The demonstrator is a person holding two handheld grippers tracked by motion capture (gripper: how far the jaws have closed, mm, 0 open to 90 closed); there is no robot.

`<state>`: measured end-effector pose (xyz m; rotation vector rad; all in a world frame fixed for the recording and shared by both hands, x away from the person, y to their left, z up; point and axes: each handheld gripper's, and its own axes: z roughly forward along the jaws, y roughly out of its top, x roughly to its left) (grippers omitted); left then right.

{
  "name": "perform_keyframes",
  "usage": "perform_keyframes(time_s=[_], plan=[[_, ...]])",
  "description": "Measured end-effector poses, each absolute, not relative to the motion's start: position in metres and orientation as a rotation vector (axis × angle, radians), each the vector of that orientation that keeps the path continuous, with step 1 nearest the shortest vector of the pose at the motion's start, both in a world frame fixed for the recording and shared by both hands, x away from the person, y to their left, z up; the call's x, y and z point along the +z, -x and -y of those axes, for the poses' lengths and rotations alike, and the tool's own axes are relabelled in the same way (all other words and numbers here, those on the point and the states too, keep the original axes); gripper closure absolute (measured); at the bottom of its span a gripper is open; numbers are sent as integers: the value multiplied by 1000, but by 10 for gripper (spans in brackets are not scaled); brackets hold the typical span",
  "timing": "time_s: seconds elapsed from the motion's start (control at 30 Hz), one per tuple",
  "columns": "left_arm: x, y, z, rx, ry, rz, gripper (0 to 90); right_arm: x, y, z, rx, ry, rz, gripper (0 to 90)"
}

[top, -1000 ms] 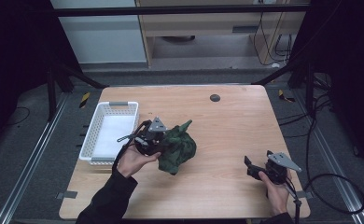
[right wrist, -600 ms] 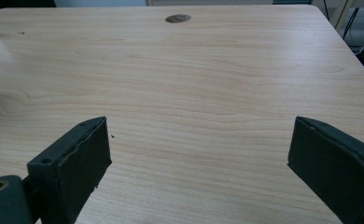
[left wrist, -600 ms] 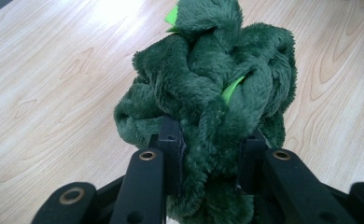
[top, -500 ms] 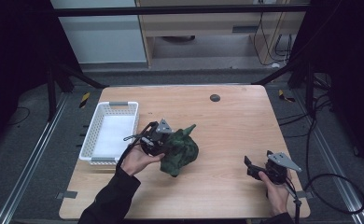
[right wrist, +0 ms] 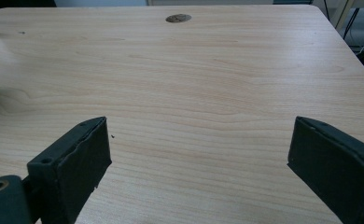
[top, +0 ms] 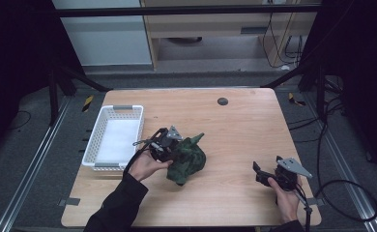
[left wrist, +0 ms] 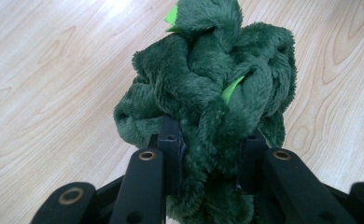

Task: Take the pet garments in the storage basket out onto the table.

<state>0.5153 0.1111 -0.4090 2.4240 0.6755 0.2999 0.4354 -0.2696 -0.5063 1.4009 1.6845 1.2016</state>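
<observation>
A dark green plush toy [top: 187,158] with bright green patches hangs bunched just over the wooden table [top: 235,130], a little left of its middle. My left gripper [top: 173,149] is shut on it; in the left gripper view both black jaws press into the plush toy [left wrist: 208,93] from either side. My right gripper [top: 257,173] rests near the table's front right corner. In the right gripper view its jaws stand wide apart, and the right gripper [right wrist: 196,154] holds nothing, with bare wood between them.
A white plastic basket [top: 115,137] sits at the table's left edge, beside my left hand. A small dark round disc [top: 222,101] lies near the far edge, also seen as the disc [right wrist: 178,18] ahead of the right gripper.
My left gripper has carried the plush toy slightly right and lower toward the tabletop. The right gripper has stayed where it was.
</observation>
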Motion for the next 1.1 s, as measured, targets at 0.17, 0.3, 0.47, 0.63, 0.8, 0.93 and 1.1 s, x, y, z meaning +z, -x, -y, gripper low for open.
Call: perform_keyframes(time_s=[0.17,0.3,0.47,0.63,0.8,0.93,1.1], plan=[[-416,-518,-108,281,-2450,-671,691,-506,-435,270,1202,-1400,-1686,57],[-420,-518,-104,271,-2464,-656,688,-506,-436,269,1202,-1400,-1687,57],[-425,-518,-100,252,-2489,-642,678,-506,-436,269,1201,-1398,-1687,57],[-431,-520,-98,241,-2505,-638,657,-506,-436,269,1201,-1398,-1688,57],[-432,-520,-98,234,-2508,-624,640,-506,-436,269,1201,-1401,-1691,57],[-433,-519,-98,231,-2501,-626,595,-506,-435,269,1204,-1403,-1691,57],[-432,-519,-100,247,-2482,-617,490,-506,-436,269,1201,-1400,-1692,57]])
